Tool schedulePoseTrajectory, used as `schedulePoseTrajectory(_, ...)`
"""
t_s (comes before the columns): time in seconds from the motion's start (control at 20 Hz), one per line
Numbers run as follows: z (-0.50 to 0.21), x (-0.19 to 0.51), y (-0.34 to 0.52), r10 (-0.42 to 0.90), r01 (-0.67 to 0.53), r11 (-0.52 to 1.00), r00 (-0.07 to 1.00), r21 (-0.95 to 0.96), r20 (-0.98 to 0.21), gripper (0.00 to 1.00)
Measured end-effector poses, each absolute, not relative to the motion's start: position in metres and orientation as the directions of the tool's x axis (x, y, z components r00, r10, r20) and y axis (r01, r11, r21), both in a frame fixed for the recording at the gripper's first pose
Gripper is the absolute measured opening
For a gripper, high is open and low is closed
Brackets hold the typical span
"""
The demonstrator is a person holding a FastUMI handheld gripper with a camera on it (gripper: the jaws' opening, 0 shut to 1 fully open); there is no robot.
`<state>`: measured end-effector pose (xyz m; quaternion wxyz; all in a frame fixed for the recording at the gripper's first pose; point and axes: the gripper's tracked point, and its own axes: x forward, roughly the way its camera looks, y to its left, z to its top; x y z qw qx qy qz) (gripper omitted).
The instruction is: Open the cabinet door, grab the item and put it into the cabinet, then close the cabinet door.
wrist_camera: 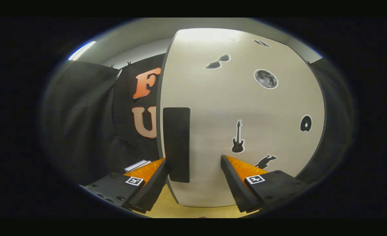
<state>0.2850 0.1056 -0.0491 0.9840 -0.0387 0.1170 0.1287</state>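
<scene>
While hand-held gripper [193, 164] gapes — cabinet door [246, 108] handle [176, 144] between fingers.

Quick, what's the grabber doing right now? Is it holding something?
Gripper: open, holding nothing; its fingers sit spread in front of the cabinet door, with the black handle just ahead, near the left finger.

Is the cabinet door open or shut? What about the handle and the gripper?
cabinet door: looks shut, though its far edge is hard to judge.
handle: upright black pad by the door's edge, not grasped; the left fingertip sits beside it.
gripper: open, fingers spread just before the door.
</scene>
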Motion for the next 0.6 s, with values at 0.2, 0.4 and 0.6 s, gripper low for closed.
schedulePoseTrajectory(0.2,-0.037,0.266,0.101,0.284,-0.295,0.955,0.933,-0.017,-0.222,0.97)
schedulePoseTrajectory(0.4,-0.019,0.235,0.068,0.271,-0.282,0.959,0.944,-0.034,-0.189,0.97)
schedulePoseTrajectory(0.6,-0.004,0.208,0.018,0.236,-0.25,0.966,0.956,-0.062,-0.173,0.97)
